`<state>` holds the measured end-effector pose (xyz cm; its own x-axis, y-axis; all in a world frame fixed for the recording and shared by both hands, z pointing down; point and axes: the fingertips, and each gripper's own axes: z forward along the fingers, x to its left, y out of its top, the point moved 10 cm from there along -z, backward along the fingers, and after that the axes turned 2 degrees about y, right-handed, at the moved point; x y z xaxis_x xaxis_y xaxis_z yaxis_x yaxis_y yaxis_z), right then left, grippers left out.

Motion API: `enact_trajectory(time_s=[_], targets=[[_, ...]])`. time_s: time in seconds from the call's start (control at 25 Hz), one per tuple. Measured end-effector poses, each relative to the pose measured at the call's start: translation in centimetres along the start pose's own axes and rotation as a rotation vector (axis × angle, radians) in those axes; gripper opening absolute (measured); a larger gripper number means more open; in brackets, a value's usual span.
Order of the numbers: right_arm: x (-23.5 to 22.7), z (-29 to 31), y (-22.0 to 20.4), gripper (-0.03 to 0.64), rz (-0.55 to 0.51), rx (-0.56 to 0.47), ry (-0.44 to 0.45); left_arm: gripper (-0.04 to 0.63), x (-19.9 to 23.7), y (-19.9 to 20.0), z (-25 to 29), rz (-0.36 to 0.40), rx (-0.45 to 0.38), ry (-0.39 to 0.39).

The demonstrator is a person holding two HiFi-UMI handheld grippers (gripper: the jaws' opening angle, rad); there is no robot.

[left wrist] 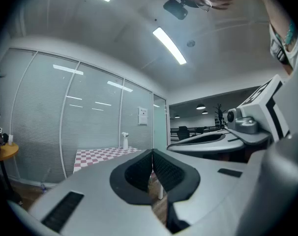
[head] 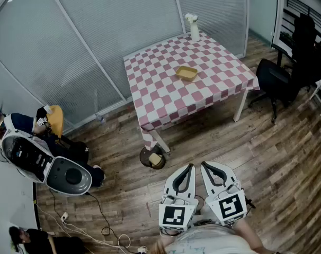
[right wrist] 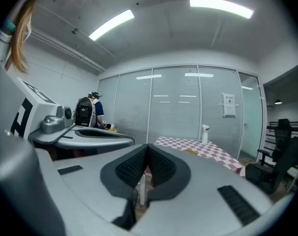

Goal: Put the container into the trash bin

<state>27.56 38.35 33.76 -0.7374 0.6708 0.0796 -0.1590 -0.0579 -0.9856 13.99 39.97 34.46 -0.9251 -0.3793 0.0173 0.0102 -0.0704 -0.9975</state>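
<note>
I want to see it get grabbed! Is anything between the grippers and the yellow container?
Nothing visible. The left gripper and right gripper are shut and empty, with bare floor up to the table. The container sits alone on it; the trash bin stands off to the left on the floor.

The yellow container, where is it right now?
Head view, upper middle: the container lies on the checkered table, in front of the white bottle.

A yellow container (head: 186,73) sat in the middle of the checked table (head: 150,91). A white bottle (head: 194,30) stood at the table's far corner. The round trash bin (head: 143,158) sat on the floor by the table's near leg.
</note>
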Motion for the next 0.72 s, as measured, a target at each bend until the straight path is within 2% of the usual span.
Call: enact_trajectory(time_s=[0.24, 0.4, 0.72], targets=[[-1.3, -0.8, -0.4, -0.006, 0.049, -0.047, 0.028, 0.014, -1.0, 0.0, 0.4, 0.008, 0.003, 0.004], [-2.5, -1.2, -0.4, -0.006, 0.044, -0.056, 0.04, 0.014, -1.8, 0.1, 0.7, 0.004, 0.005, 0.011], [-4.7, -1.1, -1.2, -0.006, 0.023, -0.081, 0.1, 0.014, -3.4, -0.3, 1.5, 0.015, -0.002, 0.082]])
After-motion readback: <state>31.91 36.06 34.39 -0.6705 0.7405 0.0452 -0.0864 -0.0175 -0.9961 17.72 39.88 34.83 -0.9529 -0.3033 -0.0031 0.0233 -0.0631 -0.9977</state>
